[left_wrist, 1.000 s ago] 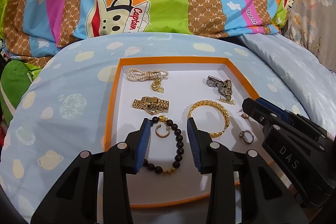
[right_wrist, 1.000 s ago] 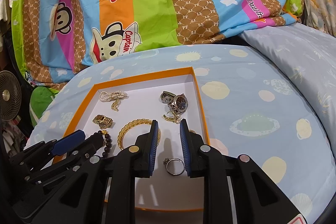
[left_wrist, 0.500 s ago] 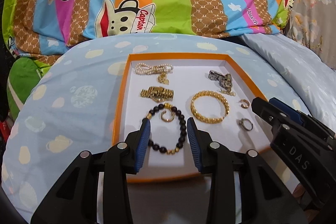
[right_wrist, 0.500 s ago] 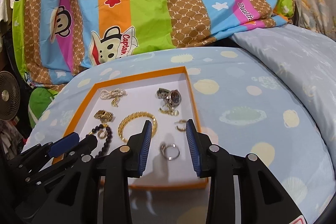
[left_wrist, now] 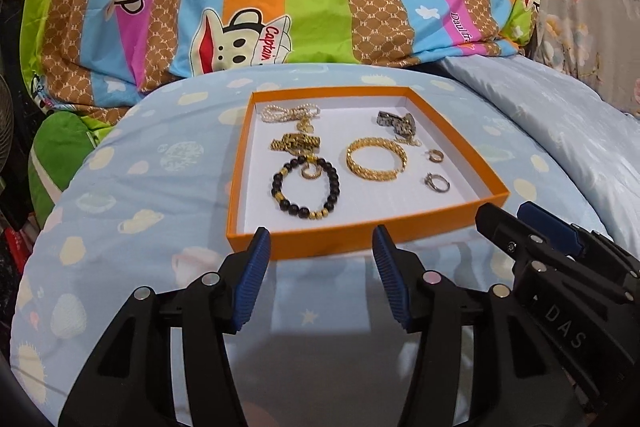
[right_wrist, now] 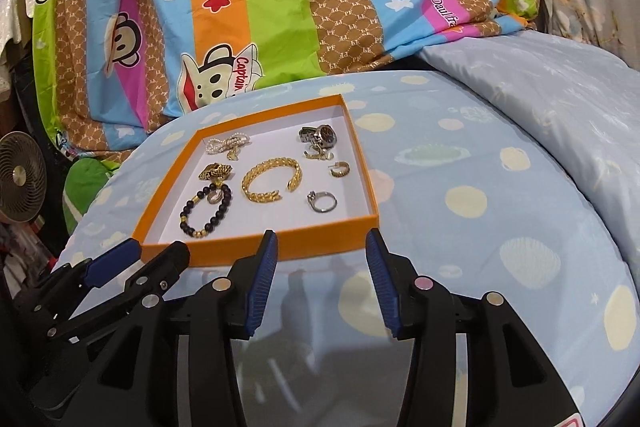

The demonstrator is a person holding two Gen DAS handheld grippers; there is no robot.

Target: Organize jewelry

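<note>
1 orange tray (left_wrist: 412, 229) holds 3 bracelets: a pearl bracelet (left_wrist: 290, 114), a black bead bracelet (left_wrist: 306, 189) and a gold chain bracelet (left_wrist: 376, 159). It also holds 2 watches, a gold watch (left_wrist: 296, 143) and a silver watch (left_wrist: 396, 121), plus 1 silver ring (left_wrist: 437, 182). There are 3 gold hoop earrings: one inside the beads (left_wrist: 310, 171), one by the silver watch (right_wrist: 316, 154) and one alone (left_wrist: 435, 155).

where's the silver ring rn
In both wrist views the silver ring lies in the orange tray, near its front right corner, right of the gold bangle and below the small gold hoop.
</note>
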